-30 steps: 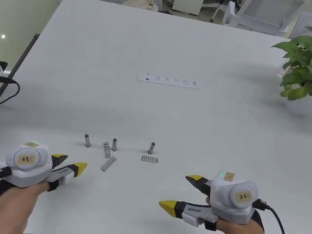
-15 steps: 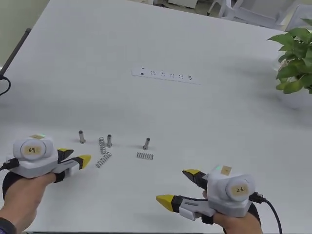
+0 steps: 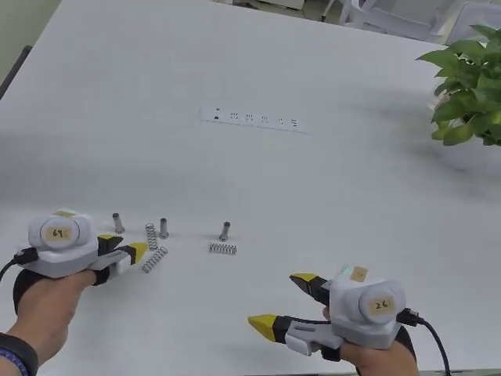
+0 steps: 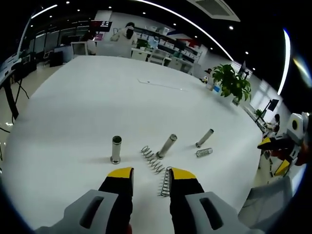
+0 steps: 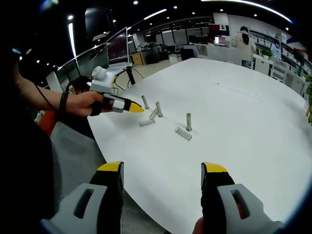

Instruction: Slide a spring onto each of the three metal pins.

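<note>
Three short metal pins stand on the white table: left pin (image 3: 118,223), middle pin (image 3: 163,228), right pin (image 3: 225,231). Three springs lie flat near them: one (image 3: 151,236) between the left and middle pins, one (image 3: 154,259) in front of it, one (image 3: 222,249) before the right pin. My left gripper (image 3: 124,244) is open, its tips just left of the front spring (image 4: 165,181), which lies by the right jaw's inner edge. My right gripper (image 3: 282,301) hangs wide open near the table's front edge, holding nothing, well short of the pins (image 5: 188,121).
A white power strip (image 3: 249,119) lies flat further back on the table. A potted plant (image 3: 470,86) stands at the far right. The table's near edge (image 5: 146,204) runs just below the right gripper. Bare tabletop (image 3: 352,204) stretches right of the pins.
My left gripper has moved right and forward, closing most of the gap to the front spring. The right gripper has held its place. The head camera has drifted, shifting the whole picture.
</note>
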`<state>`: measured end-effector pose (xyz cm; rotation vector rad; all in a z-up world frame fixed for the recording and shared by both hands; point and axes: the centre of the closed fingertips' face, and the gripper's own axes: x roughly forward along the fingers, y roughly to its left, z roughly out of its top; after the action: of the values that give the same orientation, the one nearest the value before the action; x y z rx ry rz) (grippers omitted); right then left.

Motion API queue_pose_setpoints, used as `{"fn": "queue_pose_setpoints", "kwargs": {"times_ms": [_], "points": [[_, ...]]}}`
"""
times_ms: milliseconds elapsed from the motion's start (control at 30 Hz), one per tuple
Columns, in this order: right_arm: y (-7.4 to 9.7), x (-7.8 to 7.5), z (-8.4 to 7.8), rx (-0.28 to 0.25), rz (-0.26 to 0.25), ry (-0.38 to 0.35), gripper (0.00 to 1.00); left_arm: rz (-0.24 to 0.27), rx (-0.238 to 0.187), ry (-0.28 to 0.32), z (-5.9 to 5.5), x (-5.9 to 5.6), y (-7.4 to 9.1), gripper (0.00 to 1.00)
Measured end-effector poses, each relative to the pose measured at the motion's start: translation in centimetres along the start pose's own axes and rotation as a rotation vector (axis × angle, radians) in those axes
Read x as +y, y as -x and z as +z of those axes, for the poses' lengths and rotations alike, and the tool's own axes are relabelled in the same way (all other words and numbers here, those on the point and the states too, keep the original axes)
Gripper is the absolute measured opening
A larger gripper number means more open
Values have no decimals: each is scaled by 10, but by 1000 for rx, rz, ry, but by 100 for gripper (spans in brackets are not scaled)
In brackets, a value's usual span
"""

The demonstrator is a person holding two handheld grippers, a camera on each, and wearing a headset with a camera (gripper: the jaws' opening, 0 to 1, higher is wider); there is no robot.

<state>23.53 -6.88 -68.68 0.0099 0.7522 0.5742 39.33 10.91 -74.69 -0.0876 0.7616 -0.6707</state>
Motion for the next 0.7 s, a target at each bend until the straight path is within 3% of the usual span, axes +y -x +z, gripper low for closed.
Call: {"fn": "queue_pose_setpoints", "kwargs": {"times_ms": [200, 333, 700], "points": [[-3, 1, 2, -4, 5, -2, 63, 4, 10, 12, -3, -5, -12, 22], [-3, 0, 2, -5, 3, -4, 62, 39, 19, 16, -5, -2, -19, 18], [1, -4, -7, 6, -11, -27, 62, 67, 30, 25, -8, -4, -35, 14]]}}
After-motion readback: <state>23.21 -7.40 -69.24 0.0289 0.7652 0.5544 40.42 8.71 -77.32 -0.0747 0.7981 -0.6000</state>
